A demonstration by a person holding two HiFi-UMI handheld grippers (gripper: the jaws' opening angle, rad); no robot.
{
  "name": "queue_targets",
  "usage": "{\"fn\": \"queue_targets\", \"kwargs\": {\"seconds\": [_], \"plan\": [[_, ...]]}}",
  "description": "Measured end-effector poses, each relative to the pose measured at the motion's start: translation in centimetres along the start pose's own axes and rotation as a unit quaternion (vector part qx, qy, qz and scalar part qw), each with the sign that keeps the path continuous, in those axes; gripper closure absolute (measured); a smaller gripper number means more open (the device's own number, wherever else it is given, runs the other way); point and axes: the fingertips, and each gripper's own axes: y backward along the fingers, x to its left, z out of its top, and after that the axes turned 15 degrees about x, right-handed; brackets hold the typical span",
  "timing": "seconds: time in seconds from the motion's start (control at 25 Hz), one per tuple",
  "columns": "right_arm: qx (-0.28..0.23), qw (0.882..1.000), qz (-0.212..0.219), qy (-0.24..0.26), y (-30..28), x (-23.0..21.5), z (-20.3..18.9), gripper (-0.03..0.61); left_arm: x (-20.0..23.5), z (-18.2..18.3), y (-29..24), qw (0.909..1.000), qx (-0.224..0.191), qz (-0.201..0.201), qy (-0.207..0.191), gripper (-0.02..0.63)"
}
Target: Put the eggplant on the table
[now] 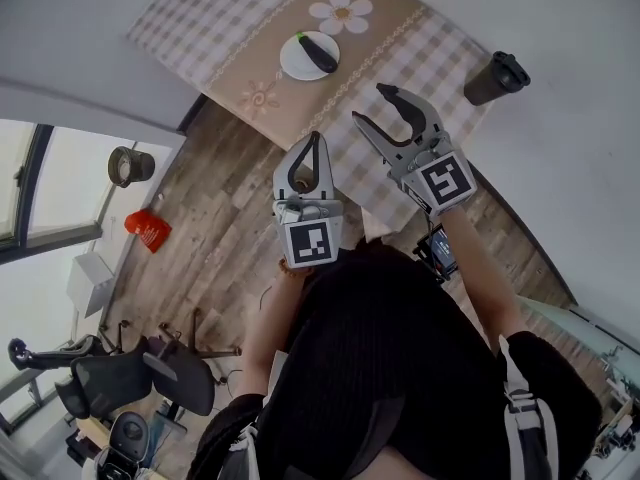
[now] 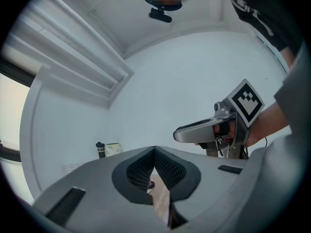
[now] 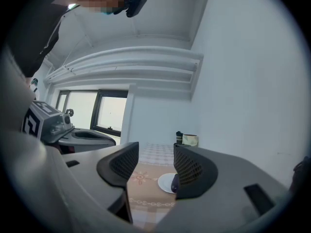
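Note:
A dark purple eggplant (image 1: 319, 52) lies on a white plate (image 1: 297, 65) on the table with the checked and flowered cloth (image 1: 230, 23). Both grippers are held well short of the table, over the wooden floor. My left gripper (image 1: 316, 139) is shut, its jaw tips meeting with nothing between them. My right gripper (image 1: 371, 105) is open and empty. In the right gripper view the plate (image 3: 166, 183) shows between the jaws, and the eggplant (image 3: 174, 183) is mostly hidden behind the right jaw.
A dark lidded cup (image 1: 495, 77) stands at the table's right end. On the wooden floor to the left sit a round dark bin (image 1: 129, 166) and a red object (image 1: 148, 230). Office chairs (image 1: 140, 378) stand at the lower left. A window (image 3: 92, 110) fills the far wall.

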Motion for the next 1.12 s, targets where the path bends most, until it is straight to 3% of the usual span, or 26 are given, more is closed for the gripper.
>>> {"fn": "queue_targets", "kwargs": {"seconds": [0.16,0.24,0.48,0.6,0.8,0.92,1.04,1.12], "plan": [[0.001,1.0,0.015,0.014,2.0,0.8,1.8,0.345,0.0,2.3,1.8,0.9997,-0.005,0.017,0.014,0.612],[-0.008,1.0,0.015,0.025,3.6,1.0,3.6,0.378,-0.1,4.1,2.7,0.9995,-0.008,0.025,0.015,0.612],[-0.046,0.998,0.019,0.029,4.6,2.3,1.3,0.38,-1.1,1.4,3.3,0.9988,-0.02,0.042,0.014,0.612],[-0.069,0.997,0.007,0.027,5.7,2.6,1.4,0.442,-1.3,1.2,4.2,0.9981,-0.029,0.05,0.024,0.612],[-0.069,0.997,0.001,0.027,6.8,0.4,1.4,0.442,-1.9,2.5,3.3,0.9965,-0.031,0.066,0.042,0.612],[-0.074,0.997,-0.007,0.016,6.3,-1.0,1.6,0.486,-1.6,2.9,1.6,0.9965,-0.022,0.073,0.034,0.612],[-0.077,0.997,-0.017,0.002,6.9,-0.2,0.5,0.488,-2.1,2.0,2.5,0.9966,-0.018,0.076,0.024,0.612],[-0.08,0.996,-0.025,-0.007,7.4,0.8,-0.1,0.523,-2.3,1.2,3.6,0.9963,-0.016,0.079,0.029,0.612]]}}
